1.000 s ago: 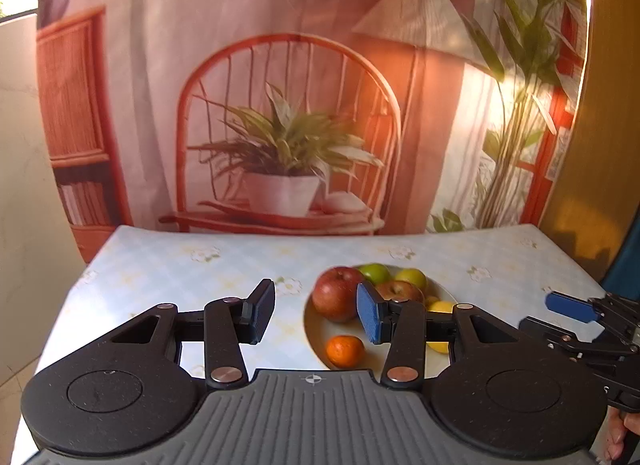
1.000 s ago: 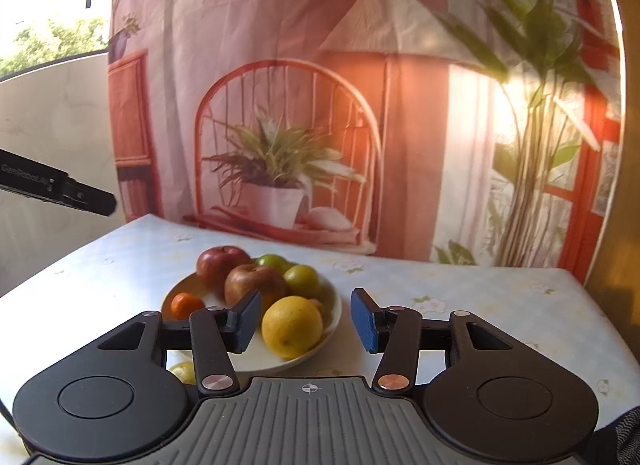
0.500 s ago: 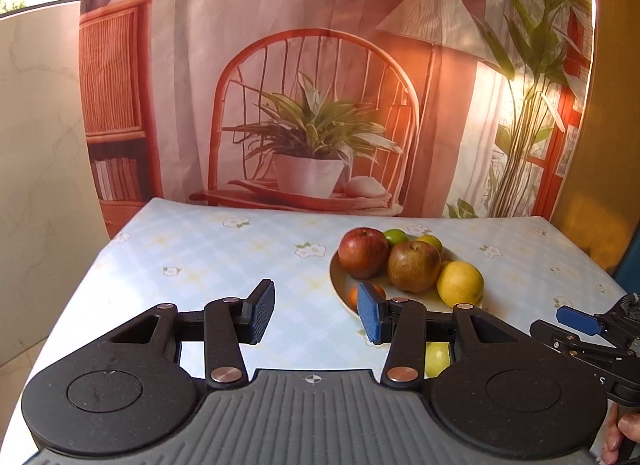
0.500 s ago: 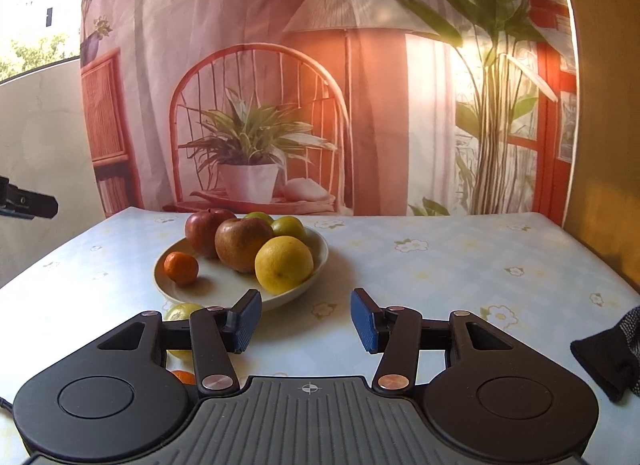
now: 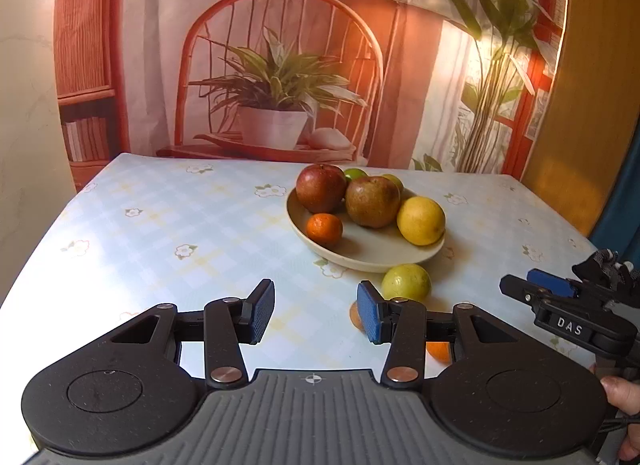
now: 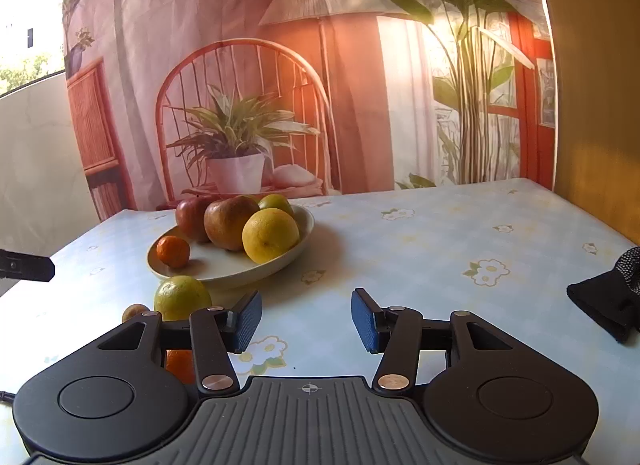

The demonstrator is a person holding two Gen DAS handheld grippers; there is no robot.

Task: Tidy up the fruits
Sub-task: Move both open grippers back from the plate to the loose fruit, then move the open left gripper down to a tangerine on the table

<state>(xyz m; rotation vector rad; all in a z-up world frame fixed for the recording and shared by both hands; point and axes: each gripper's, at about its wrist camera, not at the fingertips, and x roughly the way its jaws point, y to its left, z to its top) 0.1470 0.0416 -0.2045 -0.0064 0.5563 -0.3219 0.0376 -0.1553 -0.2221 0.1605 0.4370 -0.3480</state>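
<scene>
Five fruits (image 5: pixel 372 201) heaped in plate (image 5: pixel 360 255)

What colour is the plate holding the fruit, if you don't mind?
The plate is a plain cream-beige, clearest in the left wrist view.

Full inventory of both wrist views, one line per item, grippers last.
plate: 1, cream, on the table, past the grippers.
apples: 2, red and red-brown, on the plate.
green fruits: 2, at the plate's back, partly hidden.
yellow citrus: 1, at the plate's right edge.
small orange: 1, at the plate's front left.
loose citrus: 1, yellow-green, on the table just before the plate.
loose orange fruits: 2, on the table, mostly hidden behind gripper fingers.
tablecloth: 1, pale blue check with flowers.
backdrop: 1, printed chair, plant, lamp.
glove: 1, black, on the table at right.
left gripper: black, blue pads, open, empty.
right gripper: same, open, empty.
</scene>
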